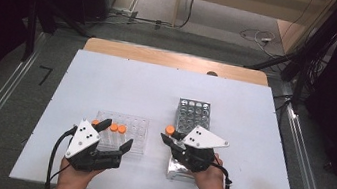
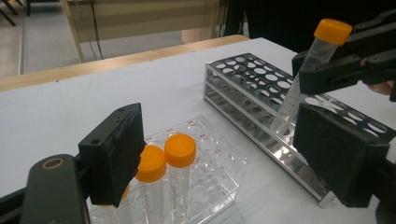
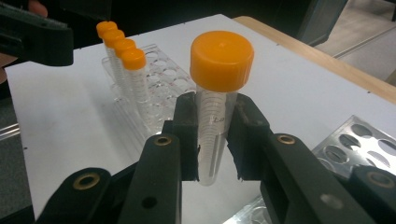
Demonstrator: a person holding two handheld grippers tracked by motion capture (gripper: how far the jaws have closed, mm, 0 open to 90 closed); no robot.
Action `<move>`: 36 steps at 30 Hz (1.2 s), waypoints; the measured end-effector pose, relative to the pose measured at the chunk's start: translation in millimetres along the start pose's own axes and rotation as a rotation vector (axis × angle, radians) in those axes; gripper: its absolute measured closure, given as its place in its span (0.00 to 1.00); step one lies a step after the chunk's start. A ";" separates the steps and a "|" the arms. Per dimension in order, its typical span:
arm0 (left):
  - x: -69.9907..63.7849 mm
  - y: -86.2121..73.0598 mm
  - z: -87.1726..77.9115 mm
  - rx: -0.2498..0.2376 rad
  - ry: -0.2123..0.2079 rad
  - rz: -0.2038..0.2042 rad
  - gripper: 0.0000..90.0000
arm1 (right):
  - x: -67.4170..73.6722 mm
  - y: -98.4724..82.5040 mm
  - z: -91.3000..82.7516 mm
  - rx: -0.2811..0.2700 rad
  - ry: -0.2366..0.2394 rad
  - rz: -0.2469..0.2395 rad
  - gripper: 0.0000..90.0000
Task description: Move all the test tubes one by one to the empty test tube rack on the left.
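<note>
- Gripping the orange-capped tube (image 3: 215, 126) just under its cap, right gripper (image 3: 212, 140) clamped, carrying it above the metal rack (image 1: 195, 109).
- Judging it light, slick plastic; squeezing gently.
- Holding left gripper (image 1: 117, 135) wide, empty, by the clear rack (image 1: 135, 135).

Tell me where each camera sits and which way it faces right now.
High view: above the near edge, looking forward and down on the table; both hands and tools show.
Left gripper view: rides the open left tool, facing the metal rack; its black pads show.
Right gripper view: rides the right tool, facing the clear rack.
Shared: the orange-capped tube the right tool holds.
</note>
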State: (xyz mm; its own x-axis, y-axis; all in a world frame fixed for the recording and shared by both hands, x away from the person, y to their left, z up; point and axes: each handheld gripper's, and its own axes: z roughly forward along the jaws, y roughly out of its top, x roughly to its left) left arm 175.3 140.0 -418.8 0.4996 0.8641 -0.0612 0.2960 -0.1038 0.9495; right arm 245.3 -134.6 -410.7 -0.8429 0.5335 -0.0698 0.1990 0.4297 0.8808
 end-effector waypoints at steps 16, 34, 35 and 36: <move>-3.7 2.9 -3.4 -0.015 -0.011 0.004 0.19 | 27.6 0.4 17.6 0.039 0.031 -0.022 0.80; -14.2 2.3 -1.4 -0.003 -0.079 0.044 0.33 | 51.6 3.6 40.6 0.074 0.082 -0.029 0.80; -14.6 2.0 -0.9 0.000 -0.084 0.047 0.33 | 52.3 3.9 41.9 0.072 0.085 -0.032 0.80; -15.2 1.8 -0.6 0.002 -0.088 0.048 0.35 | 53.4 4.2 43.0 0.072 0.090 -0.031 0.80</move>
State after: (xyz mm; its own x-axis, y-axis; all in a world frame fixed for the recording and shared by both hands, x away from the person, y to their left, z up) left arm 167.7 127.0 -416.0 0.5831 0.8113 -0.0426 0.2714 -0.1451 0.9515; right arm 222.6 -73.0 -430.9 -0.8903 0.4524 -0.0515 0.2044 0.4982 0.8426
